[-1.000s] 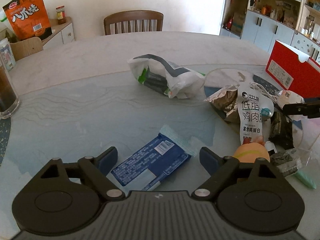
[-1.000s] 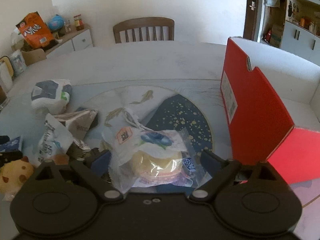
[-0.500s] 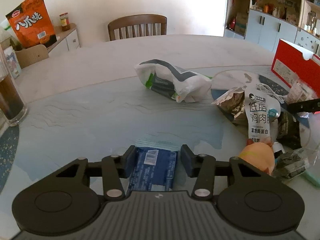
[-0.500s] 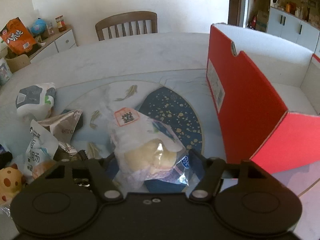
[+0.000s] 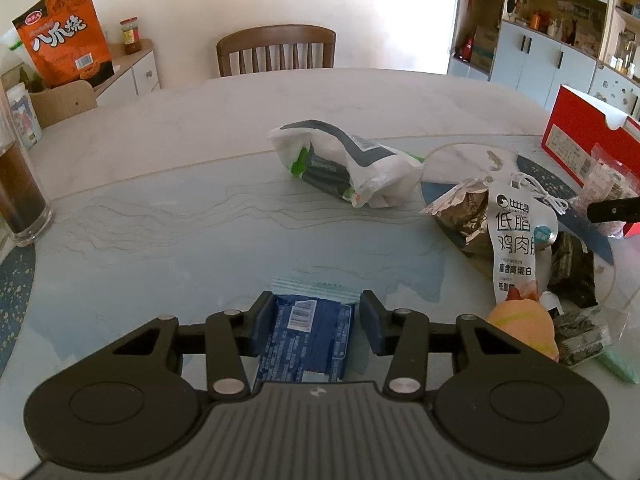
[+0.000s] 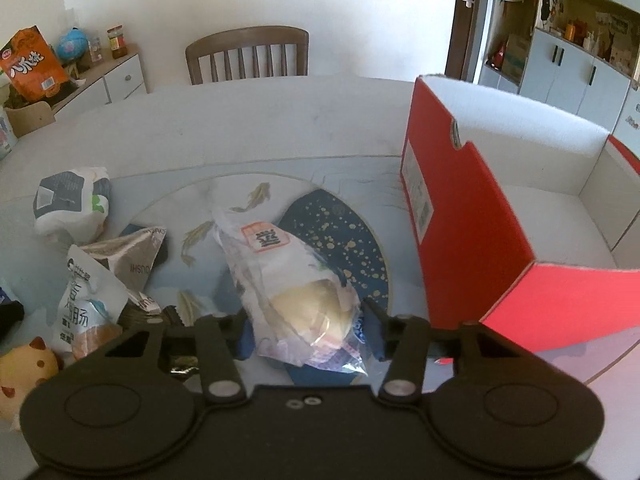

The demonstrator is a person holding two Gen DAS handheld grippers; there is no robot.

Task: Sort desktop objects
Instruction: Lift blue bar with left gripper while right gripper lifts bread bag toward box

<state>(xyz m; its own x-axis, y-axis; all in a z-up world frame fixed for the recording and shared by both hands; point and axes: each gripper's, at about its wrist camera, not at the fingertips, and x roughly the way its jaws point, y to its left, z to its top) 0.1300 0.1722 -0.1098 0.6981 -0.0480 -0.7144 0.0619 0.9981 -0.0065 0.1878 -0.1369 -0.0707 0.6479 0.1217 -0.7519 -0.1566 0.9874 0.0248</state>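
My left gripper (image 5: 316, 316) is shut on a blue snack packet (image 5: 308, 336) low over the glass table top. My right gripper (image 6: 306, 330) is shut on a clear bag with a yellow bun (image 6: 296, 288) and holds it above the table, left of the open red box (image 6: 480, 240). The red box also shows at the far right in the left wrist view (image 5: 588, 136).
A white and grey bag (image 5: 344, 164), a brown foil packet (image 5: 460, 212), a white chicken pouch (image 5: 516, 240) and an orange plush toy (image 5: 524, 328) lie on the table. A glass of dark drink (image 5: 20, 196) stands at the left. A wooden chair (image 5: 276, 50) is behind the table.
Both grippers closed from open, the left on the blue packet and the right on the bun bag. The right gripper lifted the bag and moved back from the red box.
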